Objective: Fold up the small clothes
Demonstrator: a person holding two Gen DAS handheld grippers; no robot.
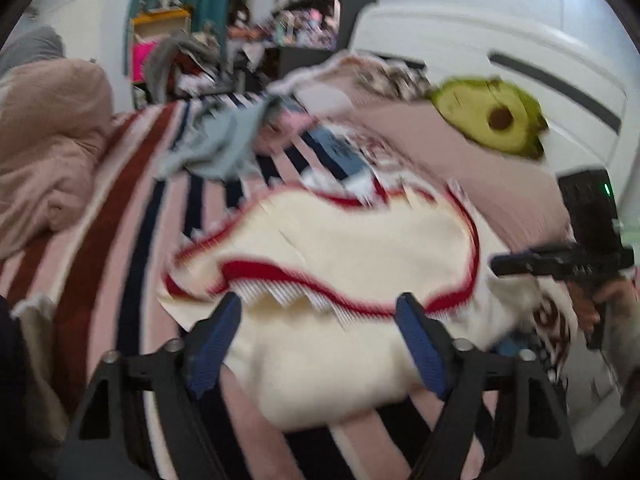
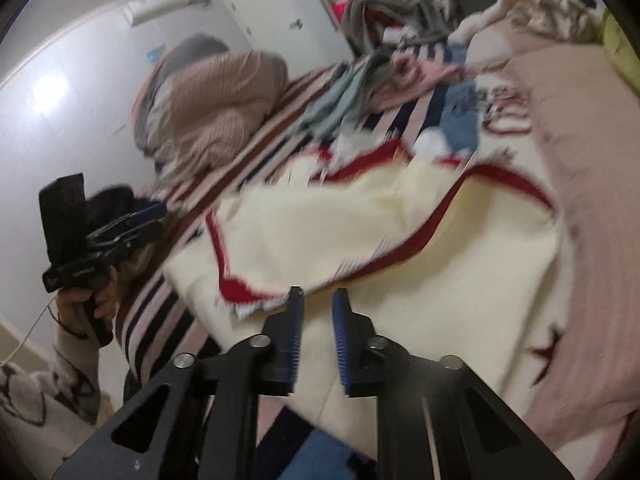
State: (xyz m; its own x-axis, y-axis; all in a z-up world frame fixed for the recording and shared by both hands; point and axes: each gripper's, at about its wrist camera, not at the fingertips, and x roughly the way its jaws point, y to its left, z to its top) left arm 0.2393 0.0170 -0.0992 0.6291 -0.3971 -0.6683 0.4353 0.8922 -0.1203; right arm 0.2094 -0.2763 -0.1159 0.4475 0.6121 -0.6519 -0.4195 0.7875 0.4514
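A bed [image 1: 120, 208] with a striped cover fills both views. A cream garment [image 1: 340, 248] with red trim lies spread across the middle of each frame. Only the left wrist view shows the avocado cushion [image 1: 492, 116], upper right; only the right wrist view shows the white door [image 2: 276, 12] at top. A grey-blue cloth [image 1: 224, 140] lies crumpled beyond the garment. The left gripper [image 1: 320, 308] hovers over the garment's near edge, jaws wide apart, holding nothing. The right gripper [image 2: 316, 300] has its jaws slightly apart, also holding nothing.
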